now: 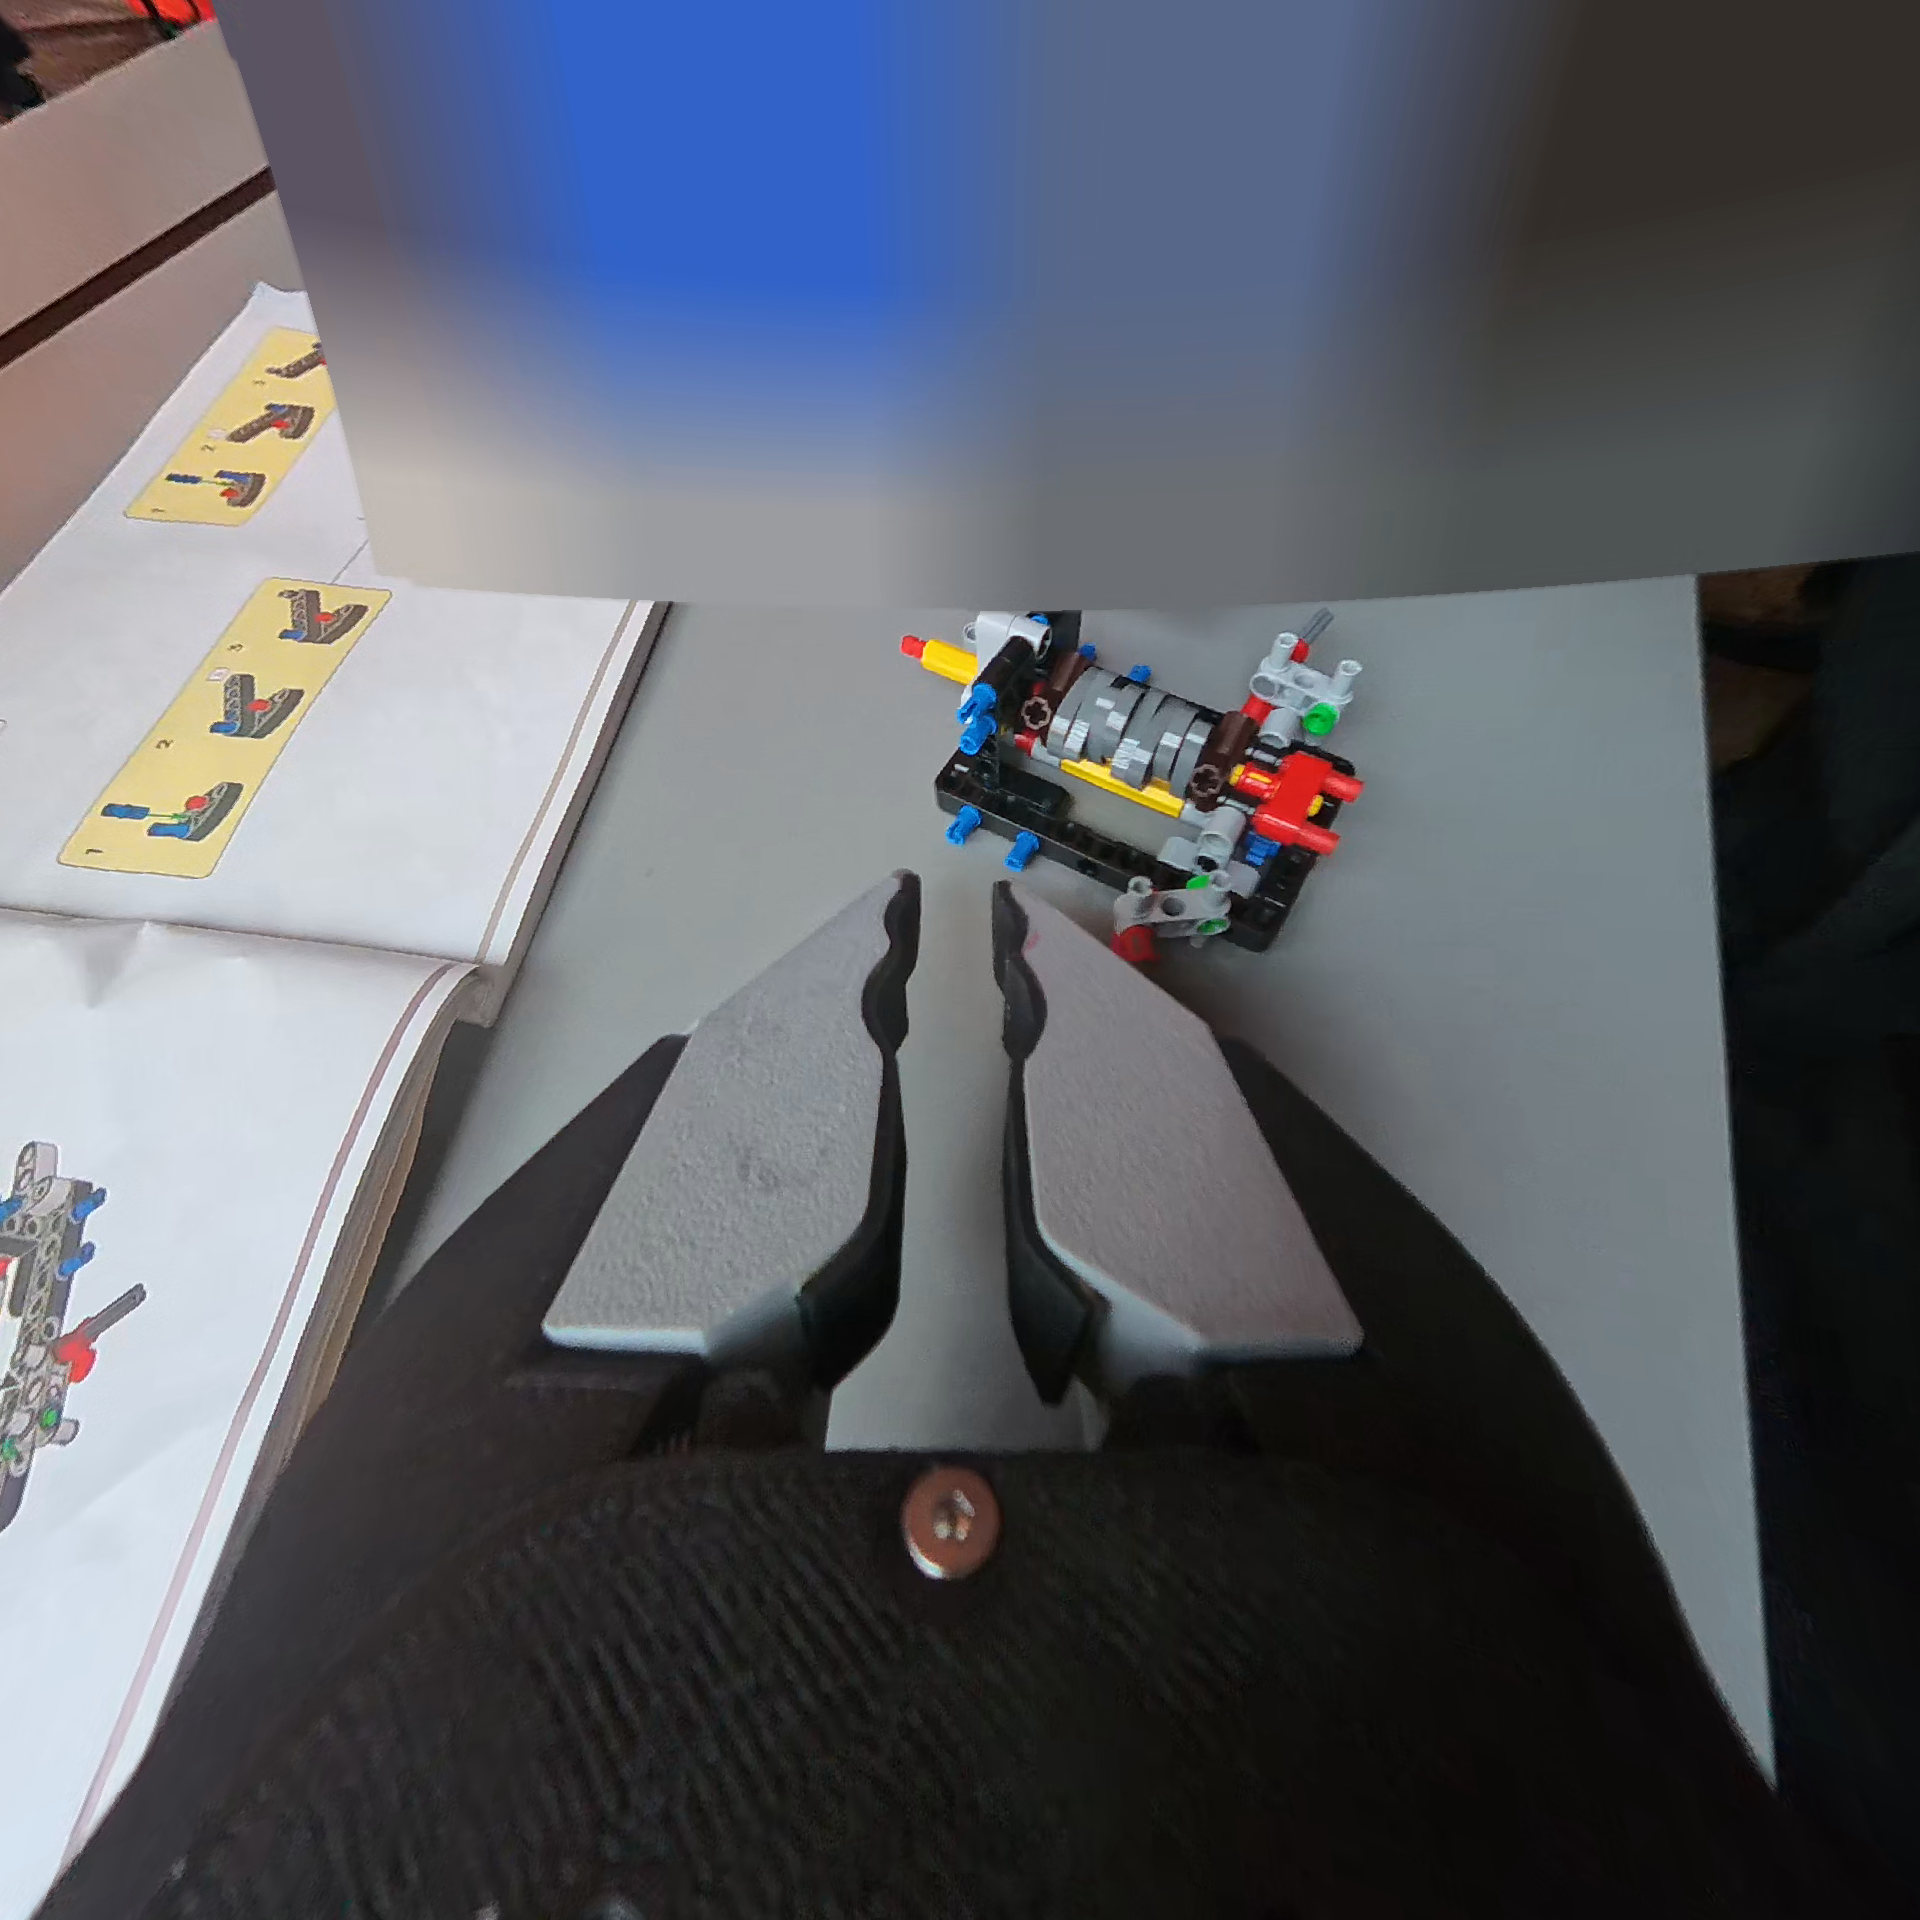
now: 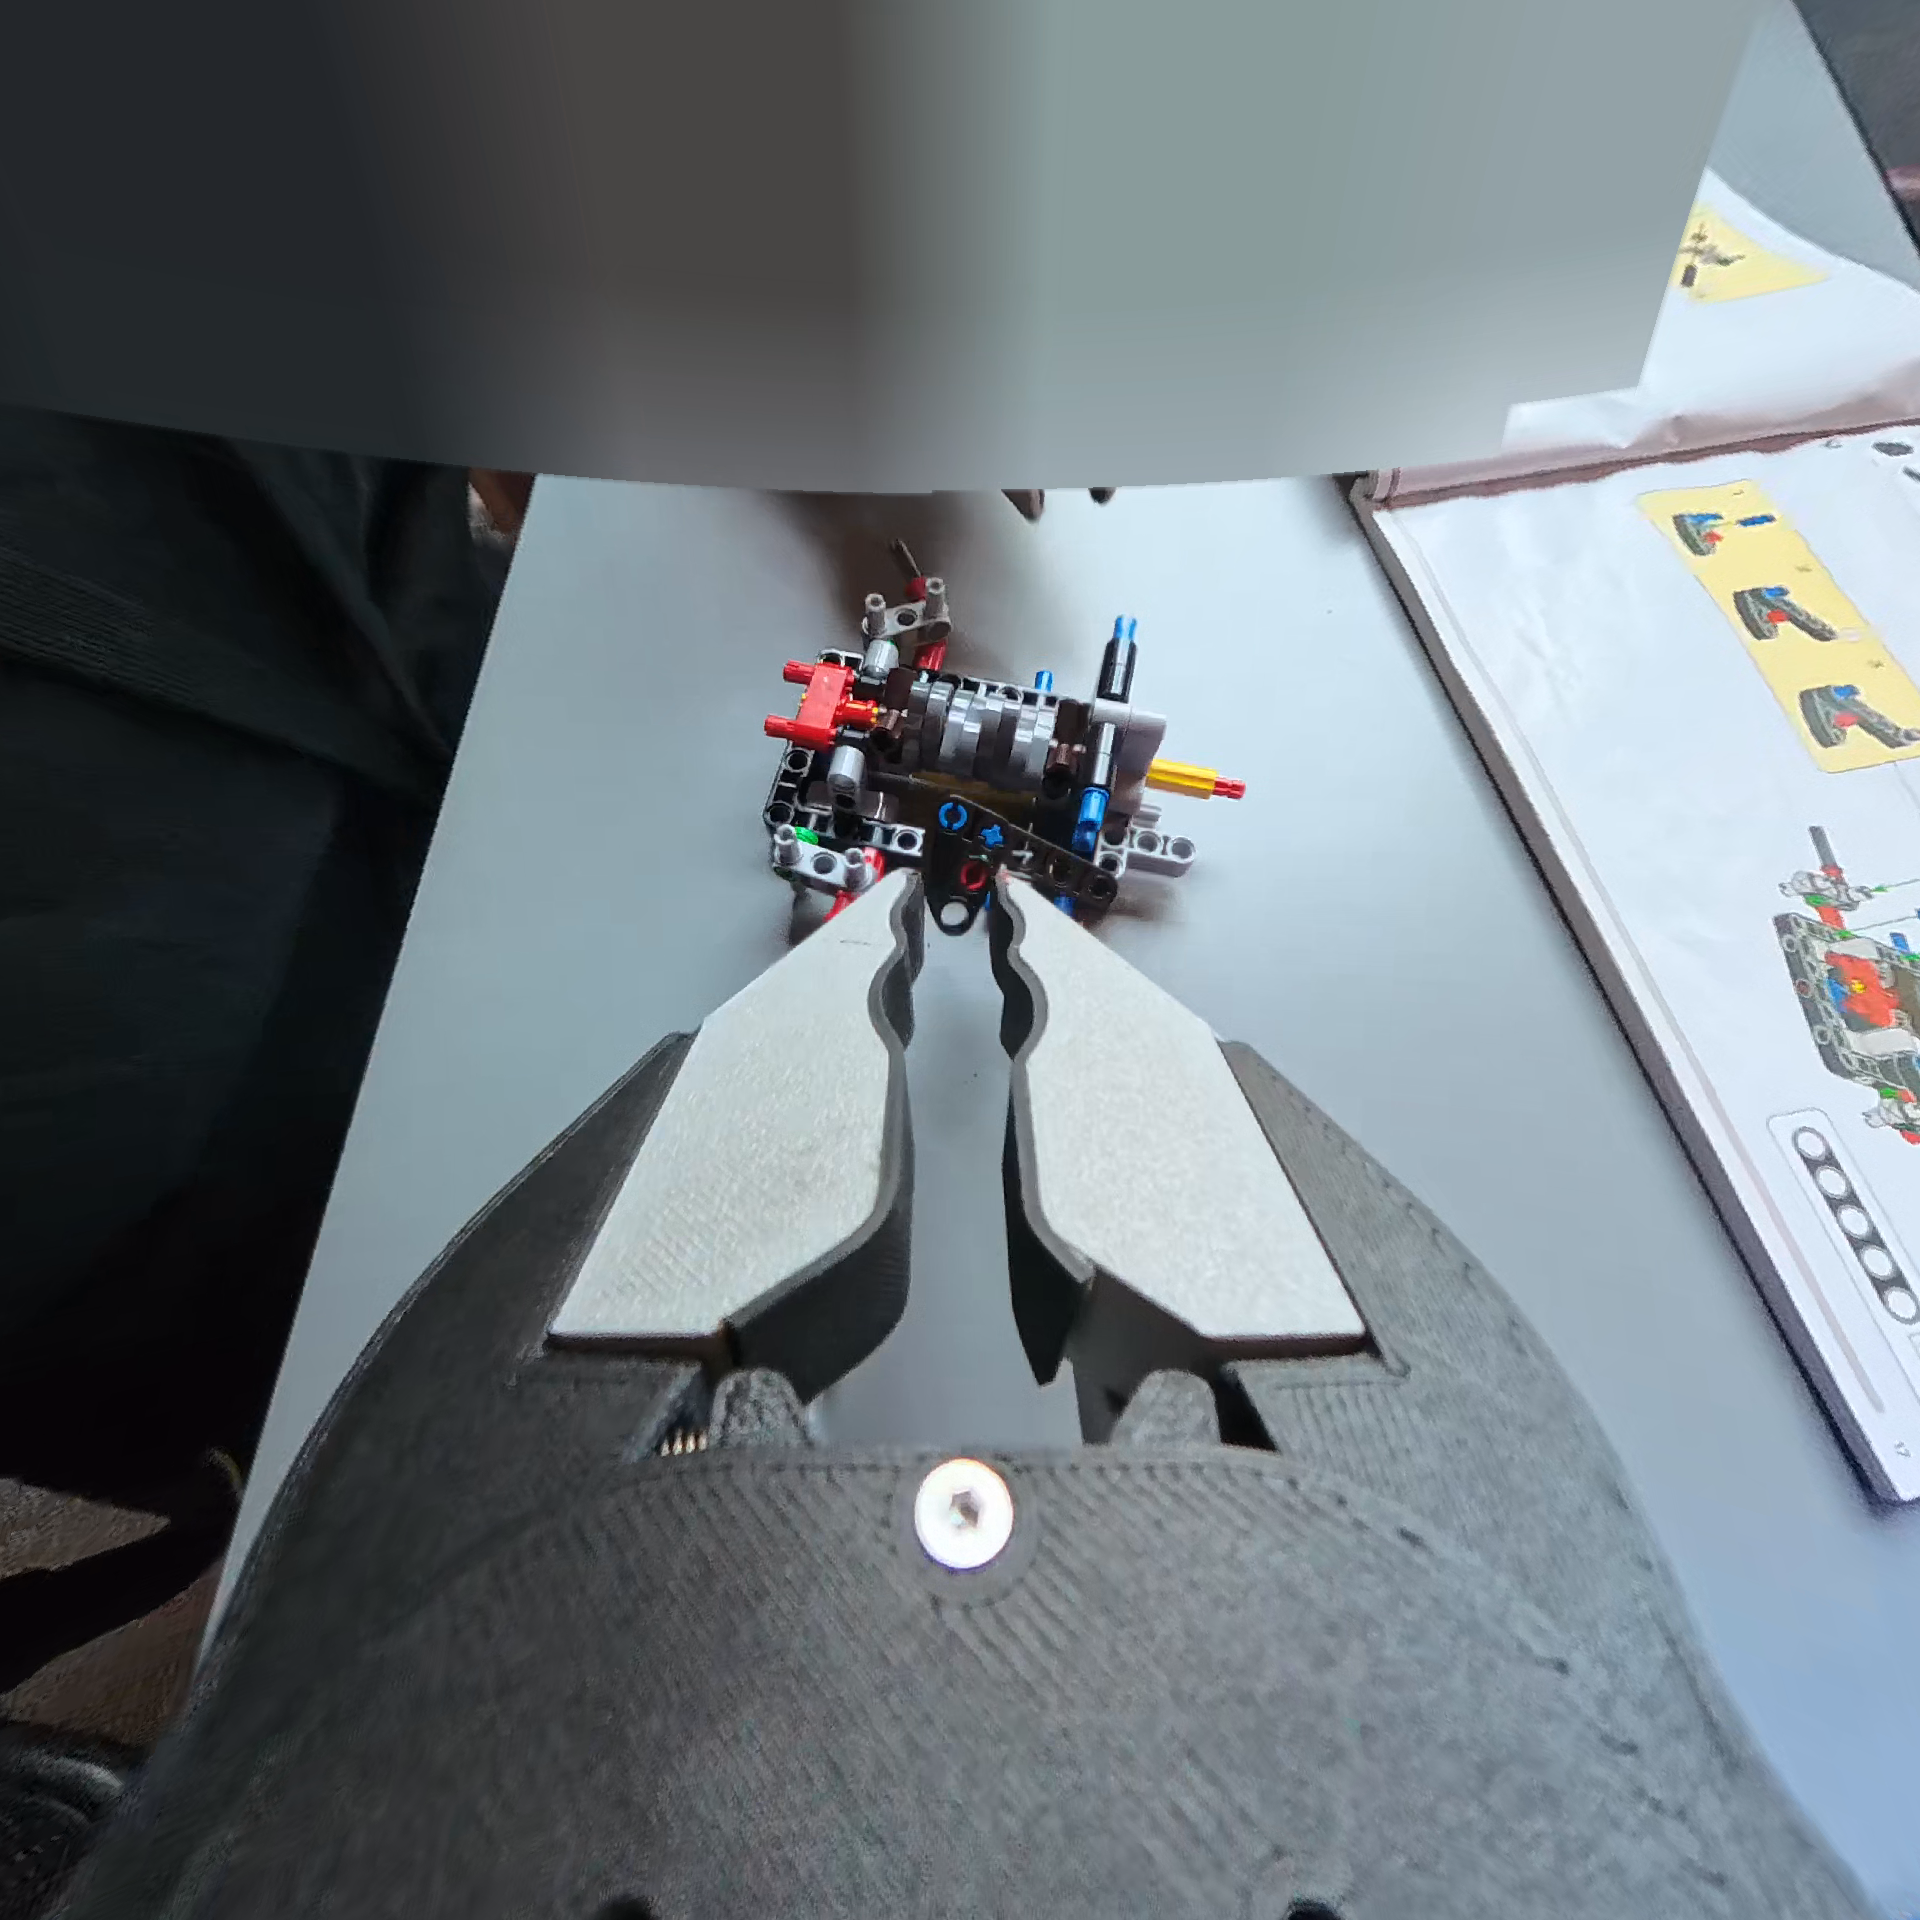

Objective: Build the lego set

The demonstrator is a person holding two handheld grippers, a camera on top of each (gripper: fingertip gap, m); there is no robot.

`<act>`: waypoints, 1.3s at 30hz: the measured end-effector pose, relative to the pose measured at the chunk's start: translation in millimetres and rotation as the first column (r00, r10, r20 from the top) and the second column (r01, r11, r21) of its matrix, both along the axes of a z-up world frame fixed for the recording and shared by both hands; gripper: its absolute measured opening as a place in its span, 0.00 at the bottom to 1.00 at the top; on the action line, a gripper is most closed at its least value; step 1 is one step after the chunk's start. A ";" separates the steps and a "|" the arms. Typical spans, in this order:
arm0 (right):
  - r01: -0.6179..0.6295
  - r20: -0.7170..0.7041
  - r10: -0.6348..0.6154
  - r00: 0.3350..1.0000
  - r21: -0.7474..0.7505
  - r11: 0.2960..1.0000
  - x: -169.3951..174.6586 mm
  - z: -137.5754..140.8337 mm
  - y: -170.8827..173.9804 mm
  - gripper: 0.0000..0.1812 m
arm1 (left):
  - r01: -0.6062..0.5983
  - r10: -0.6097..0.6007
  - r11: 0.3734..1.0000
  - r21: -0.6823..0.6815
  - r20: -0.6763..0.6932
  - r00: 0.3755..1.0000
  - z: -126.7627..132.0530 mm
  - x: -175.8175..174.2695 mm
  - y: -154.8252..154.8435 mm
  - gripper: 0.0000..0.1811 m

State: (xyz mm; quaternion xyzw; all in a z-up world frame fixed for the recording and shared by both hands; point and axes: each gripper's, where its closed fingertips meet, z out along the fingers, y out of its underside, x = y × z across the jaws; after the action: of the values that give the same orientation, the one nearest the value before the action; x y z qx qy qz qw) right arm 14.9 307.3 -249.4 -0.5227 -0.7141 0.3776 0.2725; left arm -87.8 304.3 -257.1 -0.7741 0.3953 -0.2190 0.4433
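Observation:
The partly built lego model (image 1: 1143, 769) stands on the grey table (image 1: 1507, 935): a black frame with grey gears, a yellow axle, red connectors and blue pins. My left gripper (image 1: 954, 894) hovers just in front of it, jaws a narrow gap apart with nothing between them. In the right wrist view my right gripper (image 2: 956, 888) is shut on a black angled beam (image 2: 1023, 857) that carries blue and red pins. It holds the beam at the near side of the model (image 2: 977, 738). Whether the beam touches the model I cannot tell.
An open instruction booklet (image 1: 312, 779) lies left of the model, and shows at the right in the right wrist view (image 2: 1662, 831). The table edge (image 1: 1714, 1039) runs close to the right of the model, with dark floor beyond. A small loose part (image 2: 909, 566) lies behind the model. The gap from one gripper's tips to the other's is roughly 11 centimetres.

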 end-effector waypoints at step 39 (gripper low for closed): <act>0.101 0.090 -0.109 0.990 0.092 0.991 4.0 5.3 -6.6 0.05 | 0.198 -0.199 0.978 -0.063 -0.018 0.980 -7.9 5.3 -33.9 0.15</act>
State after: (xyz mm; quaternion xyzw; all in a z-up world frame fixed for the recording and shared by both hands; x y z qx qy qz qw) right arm 18.9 300.7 -244.1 -0.5648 -0.7134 0.3059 0.2802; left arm -82.5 270.4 -265.0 -0.7465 0.4692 -0.2647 0.3904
